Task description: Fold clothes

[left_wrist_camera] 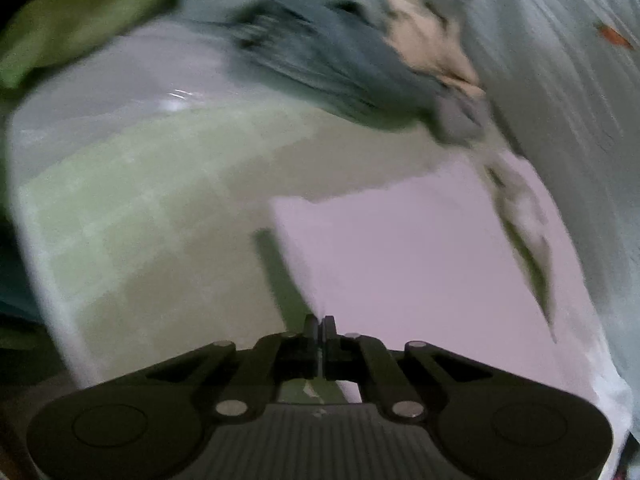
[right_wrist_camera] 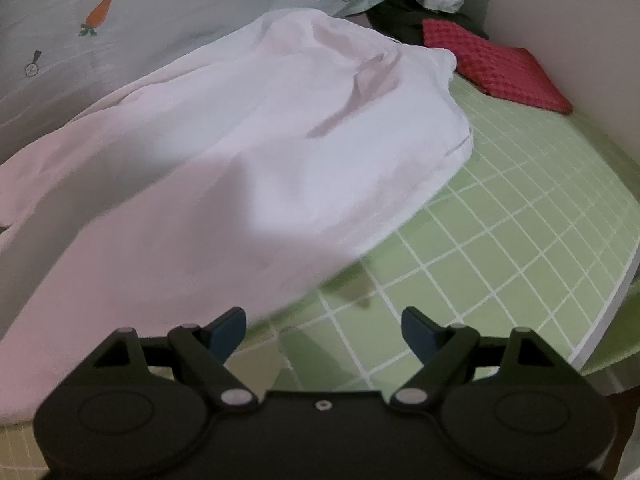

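A pale pink garment [right_wrist_camera: 240, 152] lies rumpled across the green grid mat [right_wrist_camera: 500, 216]. In the left wrist view, which is motion-blurred, the same garment [left_wrist_camera: 400, 264] spreads over the mat [left_wrist_camera: 160, 208]. Its edge runs down into my left gripper [left_wrist_camera: 319, 326], whose black fingers are pressed together on the fabric. My right gripper [right_wrist_camera: 324, 326] hovers open over bare mat just off the garment's near edge. Its blue fingertips [right_wrist_camera: 230, 326] are wide apart with nothing between them.
A folded red waffle cloth [right_wrist_camera: 496, 72] and a dark garment [right_wrist_camera: 400, 20] lie at the mat's far corner by a wall. A pale sheet with a carrot print [right_wrist_camera: 98, 12] lies behind. A blurred blue-grey cloth heap [left_wrist_camera: 340, 64] shows ahead of the left gripper. The mat's white edge [right_wrist_camera: 600, 320] curves right.
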`<state>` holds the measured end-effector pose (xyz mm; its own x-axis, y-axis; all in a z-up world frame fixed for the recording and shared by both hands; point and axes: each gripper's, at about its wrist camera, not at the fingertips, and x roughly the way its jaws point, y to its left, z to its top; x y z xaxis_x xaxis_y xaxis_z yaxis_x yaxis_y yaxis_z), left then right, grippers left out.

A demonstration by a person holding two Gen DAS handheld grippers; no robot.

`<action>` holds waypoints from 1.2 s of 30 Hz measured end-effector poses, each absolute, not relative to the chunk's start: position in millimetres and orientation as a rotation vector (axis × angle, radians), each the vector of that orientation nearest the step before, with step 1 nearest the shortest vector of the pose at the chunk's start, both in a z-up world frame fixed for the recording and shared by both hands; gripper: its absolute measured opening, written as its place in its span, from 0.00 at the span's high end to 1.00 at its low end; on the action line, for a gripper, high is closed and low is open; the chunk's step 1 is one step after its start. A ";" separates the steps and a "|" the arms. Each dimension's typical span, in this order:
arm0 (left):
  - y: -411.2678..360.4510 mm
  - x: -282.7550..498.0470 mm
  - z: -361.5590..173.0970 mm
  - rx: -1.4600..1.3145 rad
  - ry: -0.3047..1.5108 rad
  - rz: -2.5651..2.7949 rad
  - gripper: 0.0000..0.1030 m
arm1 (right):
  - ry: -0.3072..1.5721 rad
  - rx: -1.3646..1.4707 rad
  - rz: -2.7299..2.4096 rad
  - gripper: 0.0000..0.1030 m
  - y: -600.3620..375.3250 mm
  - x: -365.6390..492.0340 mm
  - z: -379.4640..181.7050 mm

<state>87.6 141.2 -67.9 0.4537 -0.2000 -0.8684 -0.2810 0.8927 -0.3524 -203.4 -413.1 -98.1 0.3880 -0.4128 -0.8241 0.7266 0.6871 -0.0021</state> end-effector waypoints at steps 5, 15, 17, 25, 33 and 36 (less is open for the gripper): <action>185.6 87.3 -53.8 -0.316 1.026 0.221 1.00 | 0.910 0.396 -0.731 0.17 -414.8 -204.2 -99.4; 101.3 62.9 -31.5 -0.272 0.997 -0.070 0.77 | 0.842 0.456 -0.783 0.17 -459.6 -215.2 -95.3; 70.5 53.0 -28.9 -0.228 1.004 -0.112 0.68 | 0.815 0.459 -0.794 0.17 -475.5 -221.4 -91.0; -34.9 2.1 -9.8 -0.135 0.945 -0.224 0.21 | 0.746 0.493 -0.853 0.27 -575.2 -249.3 -84.2; -114.5 -38.8 0.8 -0.085 0.932 -0.210 0.15 | 0.685 0.598 -0.771 0.41 -681.7 -218.0 -98.6; -134.1 -50.7 4.4 -0.072 0.932 -0.194 0.15 | 0.622 0.693 -0.703 0.41 -714.0 -200.1 -105.7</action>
<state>-50.7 -134.1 4.4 0.5802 -0.1967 -0.7904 0.1346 0.9802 -0.1451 -200.1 -714.0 -105.7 0.6072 -0.3620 -0.7073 0.7463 0.5654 0.3512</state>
